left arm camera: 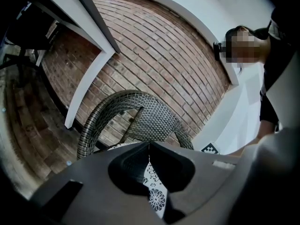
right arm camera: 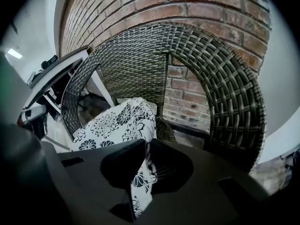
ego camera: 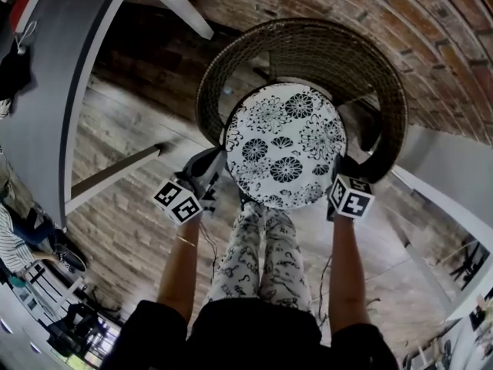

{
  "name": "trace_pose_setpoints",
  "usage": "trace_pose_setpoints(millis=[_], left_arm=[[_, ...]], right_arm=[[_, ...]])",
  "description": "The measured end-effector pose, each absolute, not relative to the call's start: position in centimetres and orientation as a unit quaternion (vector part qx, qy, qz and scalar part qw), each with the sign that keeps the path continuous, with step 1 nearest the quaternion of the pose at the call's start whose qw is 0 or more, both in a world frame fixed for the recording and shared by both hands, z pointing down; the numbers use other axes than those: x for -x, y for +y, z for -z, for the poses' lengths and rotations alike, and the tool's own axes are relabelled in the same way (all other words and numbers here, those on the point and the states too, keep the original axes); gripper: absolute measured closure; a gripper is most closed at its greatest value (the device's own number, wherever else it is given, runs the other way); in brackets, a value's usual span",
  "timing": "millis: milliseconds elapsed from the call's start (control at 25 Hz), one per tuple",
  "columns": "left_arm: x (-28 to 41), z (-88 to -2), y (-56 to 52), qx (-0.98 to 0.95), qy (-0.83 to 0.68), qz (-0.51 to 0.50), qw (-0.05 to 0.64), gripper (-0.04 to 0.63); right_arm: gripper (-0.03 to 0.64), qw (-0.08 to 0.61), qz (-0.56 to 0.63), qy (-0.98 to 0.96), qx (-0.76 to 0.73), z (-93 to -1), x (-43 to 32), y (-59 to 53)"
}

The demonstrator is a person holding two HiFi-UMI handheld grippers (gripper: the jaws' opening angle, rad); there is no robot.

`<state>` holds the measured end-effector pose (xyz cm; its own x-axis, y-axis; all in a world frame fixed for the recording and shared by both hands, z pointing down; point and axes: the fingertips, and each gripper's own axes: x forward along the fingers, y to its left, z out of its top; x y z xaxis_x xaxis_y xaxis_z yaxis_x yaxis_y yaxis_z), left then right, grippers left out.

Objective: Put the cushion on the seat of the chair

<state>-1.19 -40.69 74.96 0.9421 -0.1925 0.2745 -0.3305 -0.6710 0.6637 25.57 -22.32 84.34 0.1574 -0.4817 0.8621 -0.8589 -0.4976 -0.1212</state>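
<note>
Seat of wicker chair largely hidden beneath floral cushion, cushion rim partly concealed between jaws of left gripper and right gripper, grey table cut by left edge.

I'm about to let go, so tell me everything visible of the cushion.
The cushion is round, soft-looking white fabric printed with black flowers. It lies roughly flat over the wicker chair, inside its curved back. The left gripper pinches one side edge and the right gripper the opposite one, fabric nipped between each pair of jaws. Whether it already rests on the chair cannot be told.
</note>
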Motion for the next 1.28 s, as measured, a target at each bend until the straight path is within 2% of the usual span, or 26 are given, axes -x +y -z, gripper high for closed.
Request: trace_pose_setpoints(millis=[360, 640, 1040, 1280], left_arm=[[1.1, -74.9, -39.7, -0.909, -0.134, -0.094, 0.383, 0.591], [1.0, -74.9, -39.3, -0.911, -0.129, -0.098, 0.379, 0.591], [1.1, -73.7, -38.9, -0.916, -0.115, -0.100, 0.370, 0.591], [0.9, -72.5, -38.1, -0.922, -0.106, -0.103, 0.357, 0.591]], right_arm=[[0.495, 0.202, -0.465, -0.446, -0.738, -84.4, -26.1, -21.6], [0.469, 0.197, -0.464, -0.439, -0.744, -84.1, -26.3, -21.1], [0.472, 0.158, -0.454, -0.434, -0.762, -81.7, -25.7, -20.9], [0.548, 0.115, -0.423, -0.442, -0.783, -78.7, -25.3, -21.1]])
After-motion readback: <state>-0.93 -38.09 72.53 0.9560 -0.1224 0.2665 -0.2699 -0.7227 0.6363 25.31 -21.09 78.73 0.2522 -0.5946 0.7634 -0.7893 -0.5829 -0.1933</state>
